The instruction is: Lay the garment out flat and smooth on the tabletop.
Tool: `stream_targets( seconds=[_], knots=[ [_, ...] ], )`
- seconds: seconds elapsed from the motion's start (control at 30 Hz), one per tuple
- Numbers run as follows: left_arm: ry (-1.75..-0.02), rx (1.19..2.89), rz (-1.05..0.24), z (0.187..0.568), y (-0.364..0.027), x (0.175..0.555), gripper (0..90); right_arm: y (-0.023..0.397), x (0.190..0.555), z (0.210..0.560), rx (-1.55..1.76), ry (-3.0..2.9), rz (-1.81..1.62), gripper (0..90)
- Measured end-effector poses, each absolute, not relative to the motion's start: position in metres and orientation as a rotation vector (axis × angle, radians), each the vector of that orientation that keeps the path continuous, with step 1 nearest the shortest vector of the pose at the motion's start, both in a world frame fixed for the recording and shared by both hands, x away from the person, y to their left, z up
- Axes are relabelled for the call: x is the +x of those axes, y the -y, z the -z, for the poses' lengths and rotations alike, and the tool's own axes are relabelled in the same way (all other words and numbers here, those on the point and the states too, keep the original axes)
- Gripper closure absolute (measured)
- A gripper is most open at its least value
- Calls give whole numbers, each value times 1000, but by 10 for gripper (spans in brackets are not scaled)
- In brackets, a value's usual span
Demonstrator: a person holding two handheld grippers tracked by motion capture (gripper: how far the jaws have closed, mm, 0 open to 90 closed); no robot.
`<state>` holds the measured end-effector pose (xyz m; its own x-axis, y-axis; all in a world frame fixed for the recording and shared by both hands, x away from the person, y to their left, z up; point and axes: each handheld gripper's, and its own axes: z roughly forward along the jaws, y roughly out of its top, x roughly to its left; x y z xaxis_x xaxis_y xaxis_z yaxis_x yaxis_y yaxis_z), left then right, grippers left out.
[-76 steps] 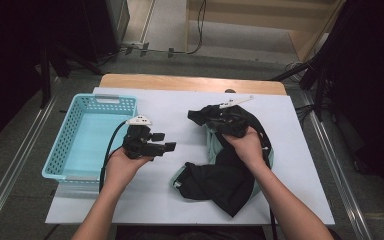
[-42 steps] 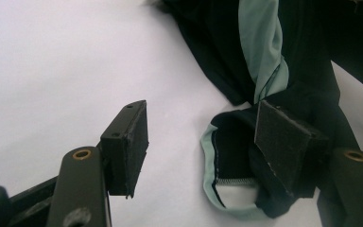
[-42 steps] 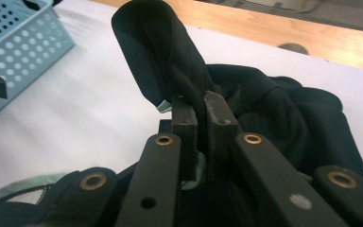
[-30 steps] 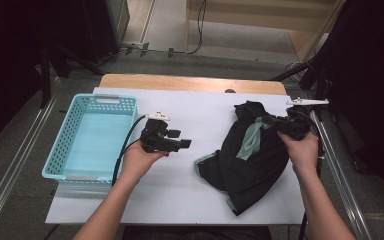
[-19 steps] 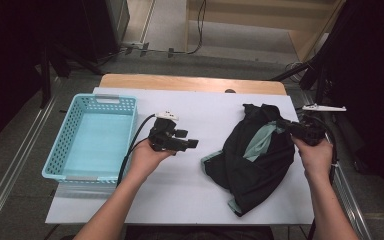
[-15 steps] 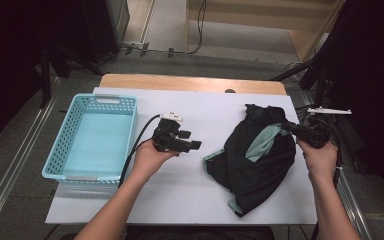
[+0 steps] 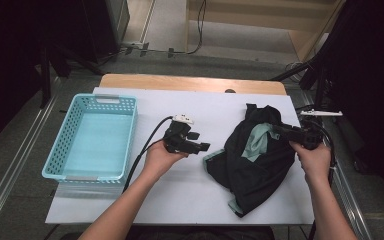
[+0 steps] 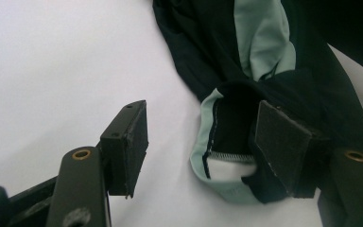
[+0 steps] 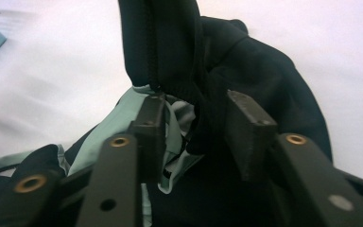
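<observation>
With its jaws just opened off the black garment (image 7: 255, 160) near the worktop's right edge, the right gripper (image 7: 280, 131) stands apart, and the left gripper (image 7: 203, 146), jaws also apart, should next close on the near cuff (image 8: 217, 156).

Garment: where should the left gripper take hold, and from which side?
Take the garment by its mint-edged cuff, the corner nearest the left gripper. Come in low from the left along the white table. The cuff stands open as a loop, so one pad could probably slide inside. The left jaws are open and aimed that way; the right gripper's jaws have just been opening around the far end.
</observation>
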<state>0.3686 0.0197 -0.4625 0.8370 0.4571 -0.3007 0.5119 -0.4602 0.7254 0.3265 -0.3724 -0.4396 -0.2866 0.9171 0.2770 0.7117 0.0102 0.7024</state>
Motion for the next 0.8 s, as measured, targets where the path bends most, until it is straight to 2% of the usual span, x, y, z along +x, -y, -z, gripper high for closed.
stream_targets(
  seconds=[0.2, 0.43, 0.8],
  knots=[
    [-678, 2164, 82, 468, -2, 371, 346, 368, 328, 440, 1669, -2039, -1176, 369],
    [-701, 2161, 108, 475, 10, 381, 365, 363, 329, 441, 1648, -2058, -1138, 349],
    [-690, 2207, 73, 483, 38, 393, 395, 356, 330, 443, 1614, -2098, -1105, 346]
  ],
)
